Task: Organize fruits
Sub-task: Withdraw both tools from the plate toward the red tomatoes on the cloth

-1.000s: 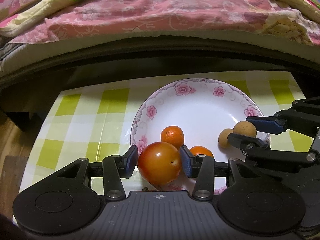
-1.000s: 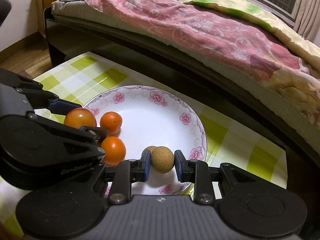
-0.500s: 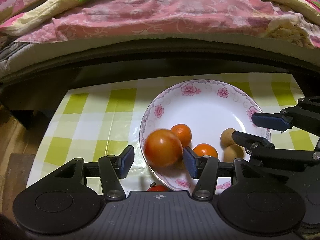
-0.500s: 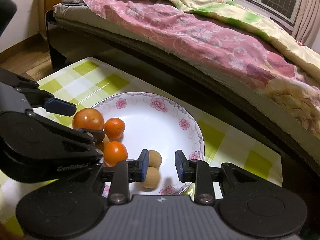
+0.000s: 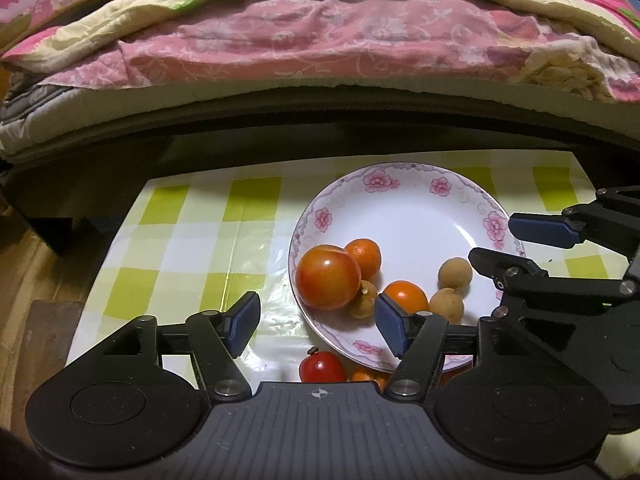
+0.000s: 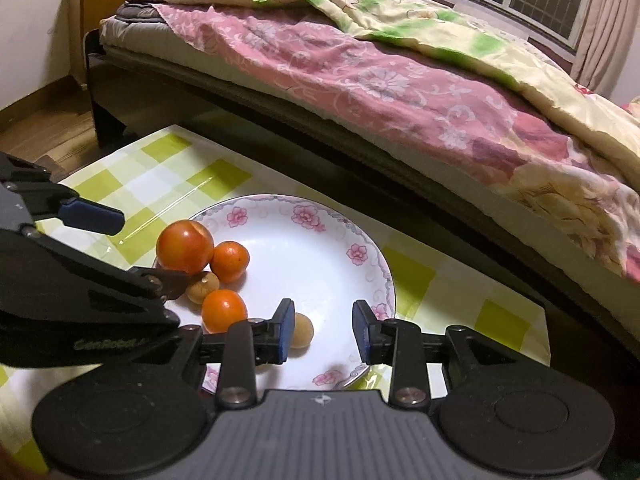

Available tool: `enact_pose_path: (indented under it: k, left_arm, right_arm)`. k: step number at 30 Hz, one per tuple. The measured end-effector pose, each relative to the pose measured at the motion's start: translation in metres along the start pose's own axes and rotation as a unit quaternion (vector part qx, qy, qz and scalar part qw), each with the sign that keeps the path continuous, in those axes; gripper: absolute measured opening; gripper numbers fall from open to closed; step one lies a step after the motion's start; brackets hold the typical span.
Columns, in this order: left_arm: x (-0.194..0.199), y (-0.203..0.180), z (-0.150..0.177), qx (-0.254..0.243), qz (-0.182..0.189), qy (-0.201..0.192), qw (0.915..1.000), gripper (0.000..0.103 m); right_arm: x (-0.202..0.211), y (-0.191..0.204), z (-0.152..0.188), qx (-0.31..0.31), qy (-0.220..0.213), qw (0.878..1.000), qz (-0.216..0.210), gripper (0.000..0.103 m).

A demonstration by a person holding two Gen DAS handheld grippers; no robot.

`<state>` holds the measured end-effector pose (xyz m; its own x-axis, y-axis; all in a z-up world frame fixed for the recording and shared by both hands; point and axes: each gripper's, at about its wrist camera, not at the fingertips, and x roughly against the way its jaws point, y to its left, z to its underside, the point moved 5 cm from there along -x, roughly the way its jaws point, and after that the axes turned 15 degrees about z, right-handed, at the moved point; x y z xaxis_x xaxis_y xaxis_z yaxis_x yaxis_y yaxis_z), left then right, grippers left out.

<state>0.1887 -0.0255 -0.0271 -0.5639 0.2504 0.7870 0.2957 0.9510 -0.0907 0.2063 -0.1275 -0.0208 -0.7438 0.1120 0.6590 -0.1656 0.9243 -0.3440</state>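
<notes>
A white flowered plate holds a large red-orange tomato, two small oranges and several brown longans. My left gripper hovers over the plate's near rim. Its jaws are opening and nothing is between the pads; the tomato lies free just beyond them. My right gripper stands open over the plate's right side, gripping nothing, with a longan beside its left finger.
A small red tomato and another orange fruit lie on the green-checked tablecloth under my left gripper. A bed with pink and yellow quilts runs close along the table's far edge. Wooden floor shows at left.
My left gripper let go of the large tomato, which now rests on the plate, and its jaws widened. My right gripper released a longan into the plate. Both grippers drew back slightly.
</notes>
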Motion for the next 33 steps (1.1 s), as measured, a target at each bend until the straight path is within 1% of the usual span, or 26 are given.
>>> enact_pose_path:
  k: [17, 33]
  left_arm:
    - [0.014, -0.004, 0.005, -0.006, -0.003, -0.01, 0.9999, 0.071]
    - [0.021, -0.008, 0.008, -0.015, -0.009, -0.015, 0.9997, 0.071]
  right_arm:
    - [0.016, 0.001, 0.003, -0.003, -0.004, 1.0, 0.003, 0.035]
    - [0.022, 0.001, 0.004, -0.004, -0.005, 1.0, 0.004, 0.035]
